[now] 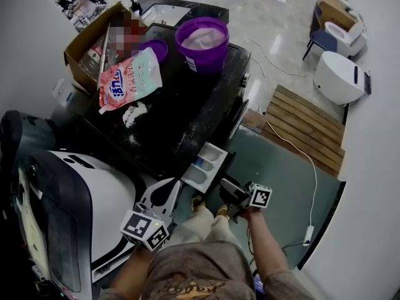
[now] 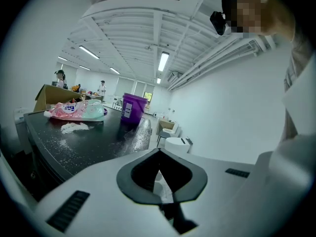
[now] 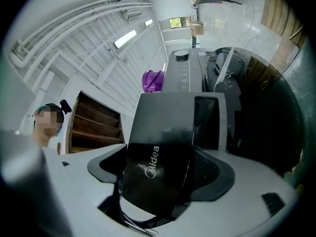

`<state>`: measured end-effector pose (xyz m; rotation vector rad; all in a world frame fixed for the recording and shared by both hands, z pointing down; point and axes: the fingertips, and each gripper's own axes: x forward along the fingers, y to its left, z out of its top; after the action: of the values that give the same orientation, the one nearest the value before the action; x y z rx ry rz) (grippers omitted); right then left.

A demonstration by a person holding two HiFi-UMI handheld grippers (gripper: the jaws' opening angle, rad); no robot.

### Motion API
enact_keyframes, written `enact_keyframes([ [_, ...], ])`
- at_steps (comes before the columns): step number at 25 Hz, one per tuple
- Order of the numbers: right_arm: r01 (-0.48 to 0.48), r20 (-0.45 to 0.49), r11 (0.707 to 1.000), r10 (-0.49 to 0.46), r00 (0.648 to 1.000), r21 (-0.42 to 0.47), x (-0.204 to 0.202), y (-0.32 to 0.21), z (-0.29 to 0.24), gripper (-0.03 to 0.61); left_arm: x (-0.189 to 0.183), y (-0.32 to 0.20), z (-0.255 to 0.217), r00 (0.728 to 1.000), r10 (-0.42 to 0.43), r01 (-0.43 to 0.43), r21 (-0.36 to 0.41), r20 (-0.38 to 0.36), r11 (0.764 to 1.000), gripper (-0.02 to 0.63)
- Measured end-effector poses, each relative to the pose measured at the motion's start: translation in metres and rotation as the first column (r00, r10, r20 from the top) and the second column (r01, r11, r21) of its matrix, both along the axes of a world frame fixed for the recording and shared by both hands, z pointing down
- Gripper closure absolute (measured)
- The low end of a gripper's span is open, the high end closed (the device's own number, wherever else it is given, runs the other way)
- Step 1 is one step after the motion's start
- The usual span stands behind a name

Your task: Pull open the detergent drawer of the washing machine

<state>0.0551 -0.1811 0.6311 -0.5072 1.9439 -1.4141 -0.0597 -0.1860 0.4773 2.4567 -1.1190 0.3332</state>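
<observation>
The washing machine [image 1: 187, 105] has a dark top strewn with powder. Its detergent drawer [image 1: 205, 163] sticks out of the front, its pale compartments open to view. My right gripper [image 1: 227, 191] is shut on the drawer's black front panel [image 3: 158, 147], which carries a Midea logo and fills the space between the jaws in the right gripper view. My left gripper [image 1: 169, 195] hangs just left of the drawer, apart from it. In the left gripper view, that gripper [image 2: 159, 180] has its jaws closed together with nothing held, and the machine's top [image 2: 84, 142] lies beyond.
On the machine's top stand a purple bucket [image 1: 203, 42], a pink detergent bag [image 1: 128, 80], spilled powder [image 1: 134, 112] and a cardboard box [image 1: 87, 42]. A white appliance [image 1: 81, 199] is at my left. A wooden pallet [image 1: 306, 127] and a cable [image 1: 312, 186] lie on the floor to the right.
</observation>
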Motion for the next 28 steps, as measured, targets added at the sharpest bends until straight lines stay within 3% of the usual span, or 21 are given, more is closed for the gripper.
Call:
enact_keyframes([
  [13,-0.034,0.008,0.999,0.034,0.999,0.005,0.037,0.029,-0.001,0.206,0.022,0.007,0.002,0.998,0.070,-0.070,-0.013,0.001,0.997,0.592],
  [24,-0.034,0.011,0.999,0.034,0.999,-0.002,0.039,0.033,0.001,0.221,0.017,0.005,0.001,0.997,0.076,-0.076,-0.013,-0.003,0.997,0.592],
  [28,-0.035,0.005,0.999,0.035,0.999,-0.004,0.038,0.031,0.003,0.200,0.016,0.004,0.004,0.997,0.083,-0.083,-0.018,-0.004,0.996,0.592],
])
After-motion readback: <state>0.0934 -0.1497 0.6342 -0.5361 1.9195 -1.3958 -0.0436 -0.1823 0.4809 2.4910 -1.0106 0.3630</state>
